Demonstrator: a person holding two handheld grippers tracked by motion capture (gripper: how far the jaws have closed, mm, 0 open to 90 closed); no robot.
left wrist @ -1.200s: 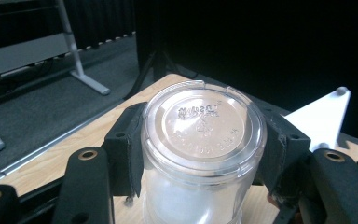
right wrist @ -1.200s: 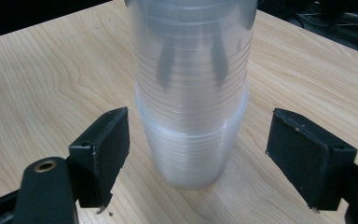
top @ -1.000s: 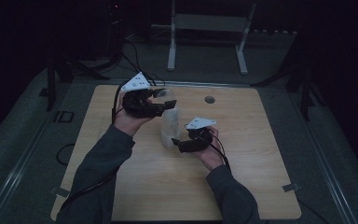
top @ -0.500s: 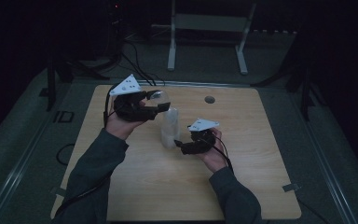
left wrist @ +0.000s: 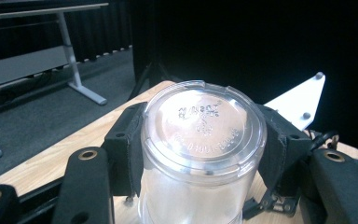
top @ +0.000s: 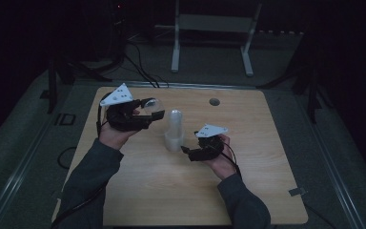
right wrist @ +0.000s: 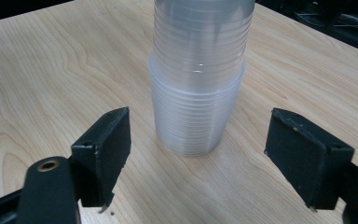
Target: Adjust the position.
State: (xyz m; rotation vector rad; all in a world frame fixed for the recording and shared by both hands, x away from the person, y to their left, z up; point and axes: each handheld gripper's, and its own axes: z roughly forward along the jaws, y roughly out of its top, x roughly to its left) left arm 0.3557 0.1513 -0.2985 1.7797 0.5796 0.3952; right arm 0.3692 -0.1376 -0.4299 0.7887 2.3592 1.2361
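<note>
Right gripper view: right gripper (right wrist: 193, 158) jaws open, just been closing, either side of the stack of clear plastic cups (right wrist: 198, 79) upside down on the table (right wrist: 37, 70), pads not touching. Risk: off-centre squeeze tips or crushes the thin stack. Farther off, left gripper (left wrist: 203, 149) clamps a single clear cup (left wrist: 203, 154) by its walls; tight grip may buckle it.

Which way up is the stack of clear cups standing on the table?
Upside down. The stack of cups rests on its wide rims on the table, narrowing upward.
</note>
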